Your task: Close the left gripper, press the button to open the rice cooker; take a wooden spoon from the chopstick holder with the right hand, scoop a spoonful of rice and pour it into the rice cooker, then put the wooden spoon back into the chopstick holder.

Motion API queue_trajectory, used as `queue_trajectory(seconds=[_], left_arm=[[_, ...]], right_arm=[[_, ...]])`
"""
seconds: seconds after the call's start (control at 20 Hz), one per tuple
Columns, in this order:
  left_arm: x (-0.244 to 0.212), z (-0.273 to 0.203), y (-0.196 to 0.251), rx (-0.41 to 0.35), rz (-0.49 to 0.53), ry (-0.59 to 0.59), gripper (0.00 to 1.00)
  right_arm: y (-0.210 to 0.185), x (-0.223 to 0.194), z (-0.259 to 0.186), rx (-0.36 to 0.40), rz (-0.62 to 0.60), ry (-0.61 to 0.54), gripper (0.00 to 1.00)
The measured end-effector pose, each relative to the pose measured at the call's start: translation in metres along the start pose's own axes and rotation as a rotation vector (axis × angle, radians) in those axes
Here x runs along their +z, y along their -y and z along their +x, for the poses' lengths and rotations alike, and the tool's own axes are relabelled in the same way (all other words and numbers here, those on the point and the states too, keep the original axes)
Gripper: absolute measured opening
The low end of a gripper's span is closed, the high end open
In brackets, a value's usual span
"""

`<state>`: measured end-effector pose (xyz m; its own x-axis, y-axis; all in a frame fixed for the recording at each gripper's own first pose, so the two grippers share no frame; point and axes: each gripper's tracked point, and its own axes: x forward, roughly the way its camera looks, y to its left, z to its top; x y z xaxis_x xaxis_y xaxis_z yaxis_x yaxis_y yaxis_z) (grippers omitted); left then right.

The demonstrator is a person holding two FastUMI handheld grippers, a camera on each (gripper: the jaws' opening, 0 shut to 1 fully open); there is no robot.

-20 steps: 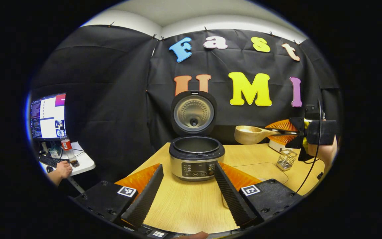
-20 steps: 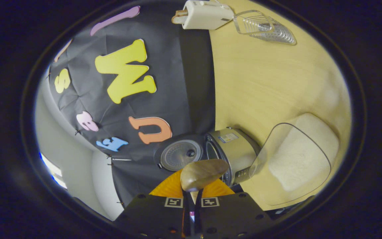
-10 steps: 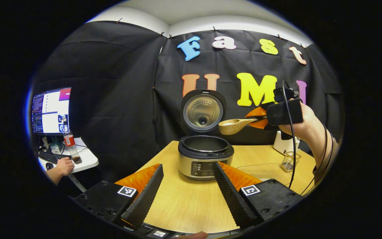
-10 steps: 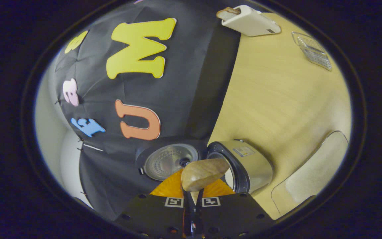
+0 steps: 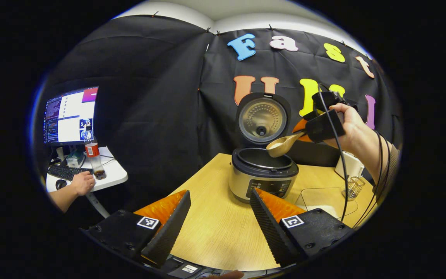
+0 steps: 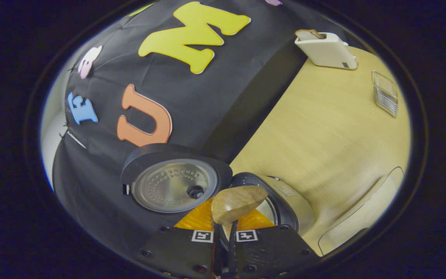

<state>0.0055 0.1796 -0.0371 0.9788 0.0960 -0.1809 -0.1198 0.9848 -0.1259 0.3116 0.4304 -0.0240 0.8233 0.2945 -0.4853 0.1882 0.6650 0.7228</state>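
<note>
Over the open pot of the rice cooker (image 5: 263, 170), the right gripper (image 5: 302, 131) holds the wooden spoon (image 5: 283, 144) with its bowl just above the rim and dipping toward the pot. The cooker's lid (image 5: 261, 120) stands upright, so the button press is done; the spoon is out of the chopstick holder (image 5: 352, 186) and has been brought to the cooker. Pouring is the step in hand, and returning the spoon is left. Whether rice lies in the spoon's bowl I cannot tell at this size.

In the right gripper view, the jaws are clamped narrowly on the spoon's handle. The left gripper (image 5: 217, 217) hangs back over the table (image 5: 215, 228), its jaws wide apart and holding nothing.

Compared with a second ago, the spoon has travelled from near the chopstick holder, well apart from the cooker, to directly over the pot, and has tipped from level to nose-down. The rice container (image 6: 358, 228) has slid toward the edge of the right gripper view.
</note>
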Motion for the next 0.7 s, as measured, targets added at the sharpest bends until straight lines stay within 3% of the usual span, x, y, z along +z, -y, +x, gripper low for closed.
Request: queue_trajectory(seconds=[0.05, 0.15, 0.35, 0.7], left_arm=[[0.003, -0.001, 0.003, -0.009, 0.006, 0.008, 0.99], [0.003, -0.002, 0.009, -0.029, 0.015, 0.013, 0.99], [0.005, -0.005, 0.012, -0.039, 0.026, 0.023, 0.99], [0.003, -0.002, 0.007, -0.024, 0.015, 0.011, 0.99]], right_arm=[[-0.001, 0.000, 0.001, -0.012, -0.021, 0.008, 0.04], [-0.001, -0.001, 0.004, -0.036, -0.051, 0.018, 0.10], [0.003, -0.008, 0.008, -0.090, -0.121, 0.012, 0.07], [-0.006, -0.028, 0.025, -0.167, -0.420, 0.006, 0.08]])
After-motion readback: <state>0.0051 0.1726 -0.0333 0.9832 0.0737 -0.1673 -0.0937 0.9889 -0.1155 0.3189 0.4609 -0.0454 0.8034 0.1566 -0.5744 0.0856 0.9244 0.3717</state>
